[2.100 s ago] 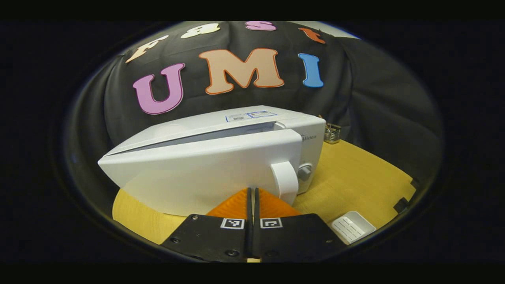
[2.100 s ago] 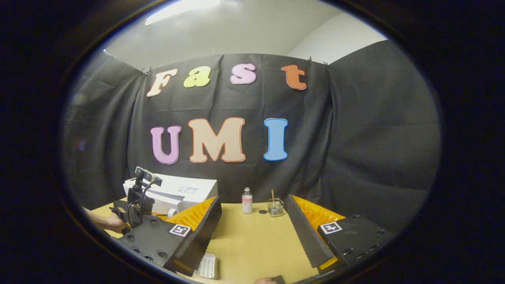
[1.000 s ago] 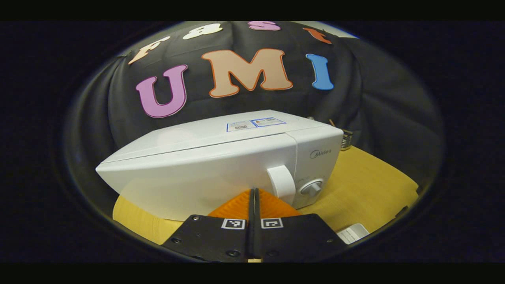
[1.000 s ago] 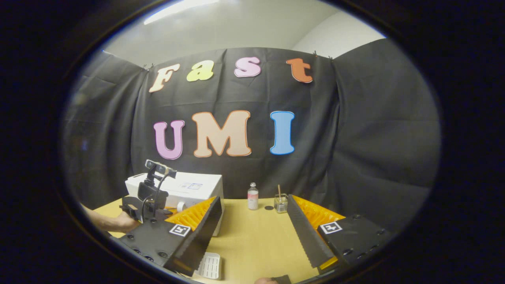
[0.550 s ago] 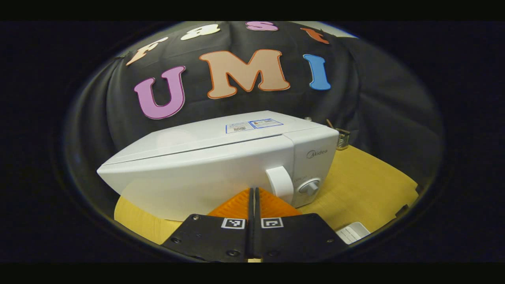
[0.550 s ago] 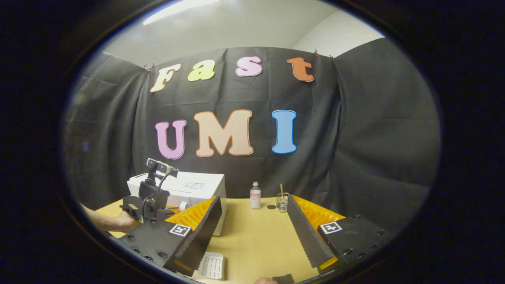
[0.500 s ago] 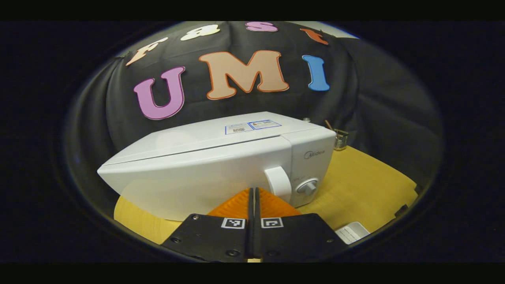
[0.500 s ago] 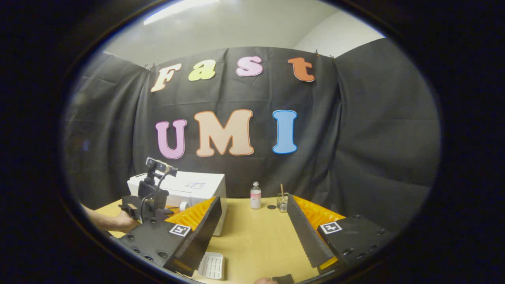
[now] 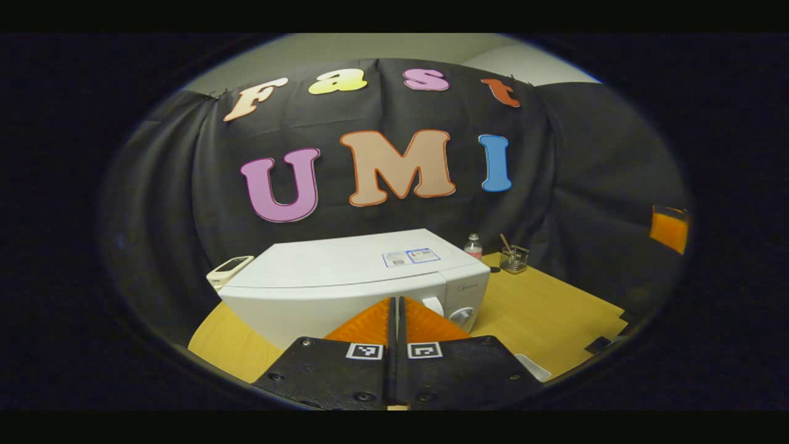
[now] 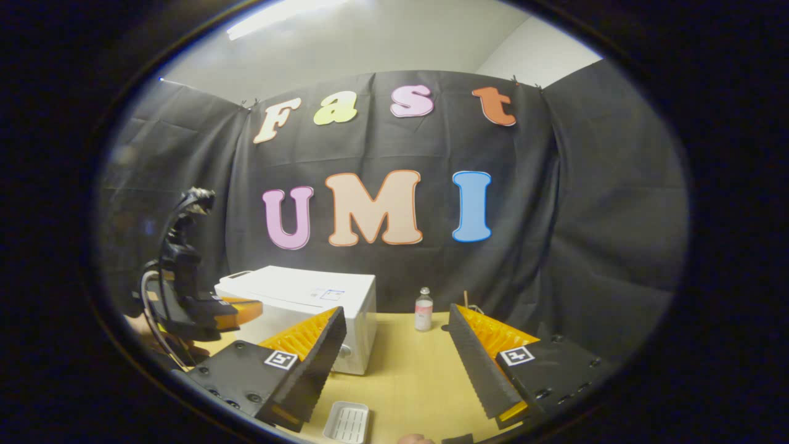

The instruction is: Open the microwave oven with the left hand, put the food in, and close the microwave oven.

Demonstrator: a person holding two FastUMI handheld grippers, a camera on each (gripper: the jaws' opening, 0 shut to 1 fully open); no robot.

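Observation:
The white microwave oven (image 9: 345,287) stands on the wooden table (image 9: 548,314) with its door closed flat against the body. Its handle (image 9: 435,303) and round knob (image 9: 461,316) peek out beside my left gripper (image 9: 394,301), which is shut with nothing between its fingers and held back from the door. In the right gripper view the microwave (image 10: 308,295) sits at the left. The left gripper (image 10: 240,306) hovers in front of it, held by a hand. My right gripper (image 10: 396,314) is open and empty above the table (image 10: 407,370).
A small white ridged tray (image 10: 347,422) lies on the table near the front edge, also seen as the tray (image 9: 534,367). A little bottle (image 10: 423,309) and a glass with a stick (image 9: 513,259) stand at the back by the wall. A white handheld device (image 9: 229,266) lies behind the microwave's left side.
The microwave door went from ajar to fully closed. The left gripper, still shut, then pulled back and rose away from the door. The right gripper stayed open and barely shifted.

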